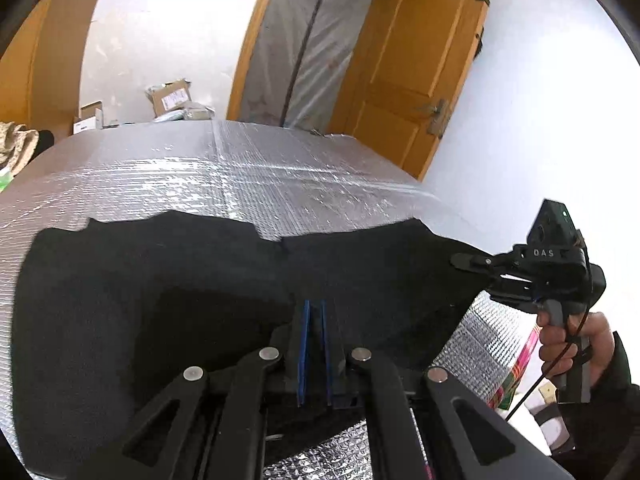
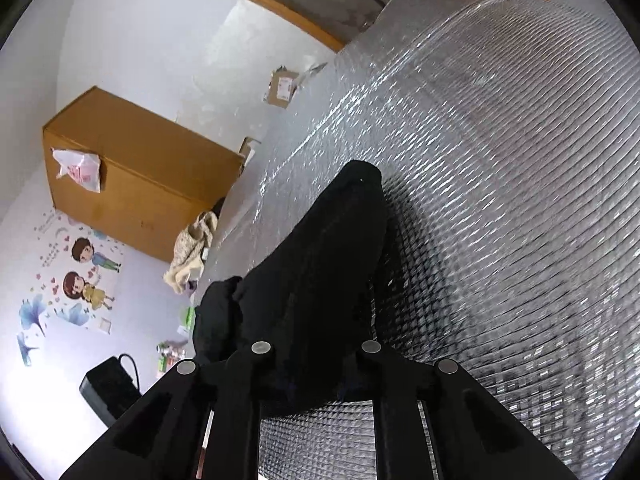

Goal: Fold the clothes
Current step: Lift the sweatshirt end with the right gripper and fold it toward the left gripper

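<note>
A black garment [image 1: 160, 288] lies spread over the foil-covered desk [image 1: 224, 168] near its front edge. The left tongs [image 1: 315, 308] are pinched narrow on its hem. Only the left view shows the right tongs [image 1: 474, 270] gripping the garment's right corner; the right view shows that corner bunched and lifted.

Black garment held up over a silver quilted surface

The black garment [image 1: 160, 300] is plain, dark and matte, spread wide ahead of the left hand-held gripper [image 1: 314, 312], whose blue-padded fingers pinch its near edge. Its far edge lies wavy on the silver surface [image 1: 240, 168]. At the right hand-held gripper [image 2: 316, 360] it bunches into a raised fold.
</note>
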Motion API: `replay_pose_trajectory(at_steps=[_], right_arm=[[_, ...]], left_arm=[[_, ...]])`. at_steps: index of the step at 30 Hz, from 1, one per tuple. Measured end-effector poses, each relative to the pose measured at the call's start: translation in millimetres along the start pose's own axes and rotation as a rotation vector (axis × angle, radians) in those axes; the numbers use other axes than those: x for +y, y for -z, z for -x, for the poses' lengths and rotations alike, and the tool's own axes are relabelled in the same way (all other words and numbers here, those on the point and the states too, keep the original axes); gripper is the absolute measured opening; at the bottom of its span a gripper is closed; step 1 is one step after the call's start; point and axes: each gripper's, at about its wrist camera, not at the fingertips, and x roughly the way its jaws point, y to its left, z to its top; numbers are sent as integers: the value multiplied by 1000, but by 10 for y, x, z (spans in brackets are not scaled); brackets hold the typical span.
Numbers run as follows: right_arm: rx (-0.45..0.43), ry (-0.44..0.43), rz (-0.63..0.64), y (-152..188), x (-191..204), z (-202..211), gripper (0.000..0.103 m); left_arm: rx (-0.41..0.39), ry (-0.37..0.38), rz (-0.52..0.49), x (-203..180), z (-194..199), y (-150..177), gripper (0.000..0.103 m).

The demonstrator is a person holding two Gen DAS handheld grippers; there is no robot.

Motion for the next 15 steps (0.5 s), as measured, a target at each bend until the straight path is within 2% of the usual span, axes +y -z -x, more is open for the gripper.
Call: replay_pose_trajectory(at_steps=[6, 11, 15], right_arm=[[-49, 2, -12, -94, -109, 219, 13], [-64, -9, -8, -124, -100, 310, 13], [-77, -37, 46, -147, 112, 361, 13]], left_arm=[[84, -10, 15, 88, -247, 100, 6], [65, 8, 48, 116, -260, 116, 6], [54, -4, 46, 90, -205, 102, 6]])
